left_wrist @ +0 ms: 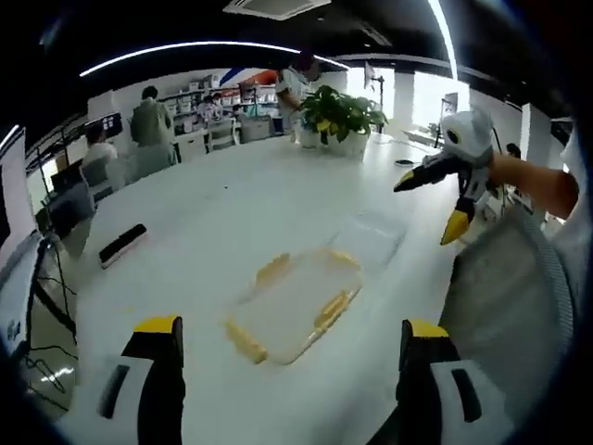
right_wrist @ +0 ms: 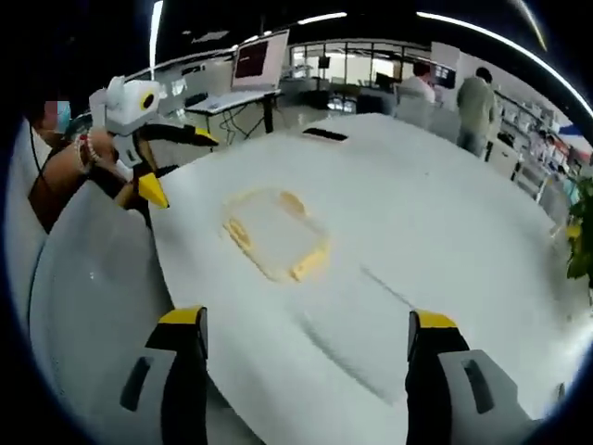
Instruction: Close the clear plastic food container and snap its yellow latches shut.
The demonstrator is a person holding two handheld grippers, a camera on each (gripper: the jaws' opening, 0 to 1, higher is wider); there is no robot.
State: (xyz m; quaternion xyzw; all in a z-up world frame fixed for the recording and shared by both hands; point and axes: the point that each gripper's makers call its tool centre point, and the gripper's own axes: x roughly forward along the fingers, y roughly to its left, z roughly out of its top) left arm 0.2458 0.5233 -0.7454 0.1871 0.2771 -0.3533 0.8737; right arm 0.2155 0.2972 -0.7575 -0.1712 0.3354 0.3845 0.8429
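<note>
Container (left_wrist: pixel 295 304) amid bare table (left_wrist: pixel 204 213)

Clear container (left_wrist: pixel 298 301) — yellow latches (left_wrist: pixel 335 309), white table (left_wrist: pixel 213 213)

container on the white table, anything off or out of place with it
The lid with yellow latches lies flat on the table, apart from the clear container base beside it. Nothing looks spilled or broken.

Lid (left_wrist: pixel 295 304) flat on the bench (left_wrist: pixel 213 213) at frame centre in the left gripper view, container (left_wrist: pixel 371 236) just beyond it toward upper right, potted plant (left_wrist: pixel 341 115) at the bench's far edge, top centre
</note>
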